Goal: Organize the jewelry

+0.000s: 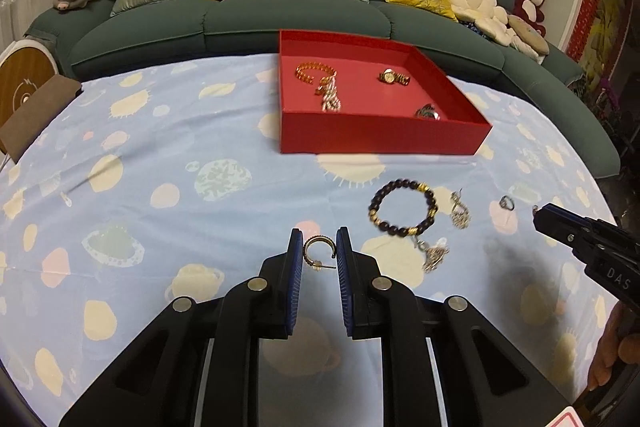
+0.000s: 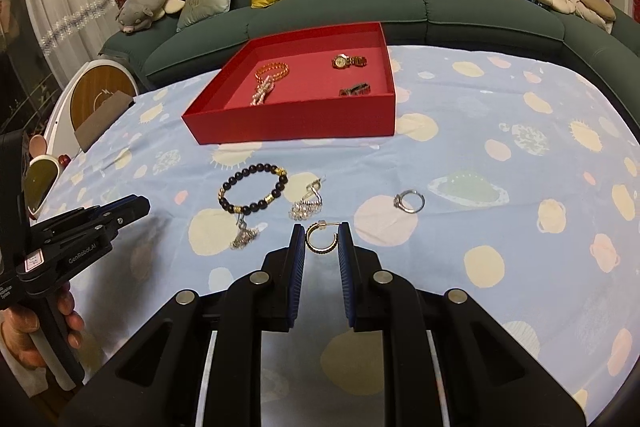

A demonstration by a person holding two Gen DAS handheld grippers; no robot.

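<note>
While partly closed, the left gripper (image 1: 319,253) has its blue-padded fingers (image 1: 295,267) drawn in to the width of a small gold hoop earring (image 1: 316,251). The hoop spans the gap and appears to touch both pads. The right gripper (image 2: 322,241) is narrowed the same way on a second gold hoop earring (image 2: 321,239). Whether either hoop is off the cloth is unclear.

Places are given from the shallow red cardboard tray (image 1: 384,141), which sits at the far middle of the table. Both grippers hover on its near side, well apart from it and from each other: the left before its left corner, the right toward its right.

Between the grippers and the tray lie the loose pieces:
- a dark bead bracelet with gold spacers (image 1: 402,207), nearest the tray's front wall
- a silver drop earring (image 1: 460,213), just to the bracelet's right
- a silver tassel earring (image 1: 434,255), touching the bracelet's near edge
- a silver ring (image 2: 409,201), furthest right, alone

Inside the tray are an orange-gold bracelet (image 1: 314,71), a pale sparkling strand (image 1: 330,99), a gold wristwatch (image 1: 394,78) and a dark piece (image 1: 427,113) in the near right corner. Much of its floor is bare.

Left of the tray, the pale blue cloth printed with planets (image 1: 160,167) lies open to the table's edge. Behind the tray, a curved green sofa (image 1: 240,19) holds yellow and grey cushions and plush toys.
</note>
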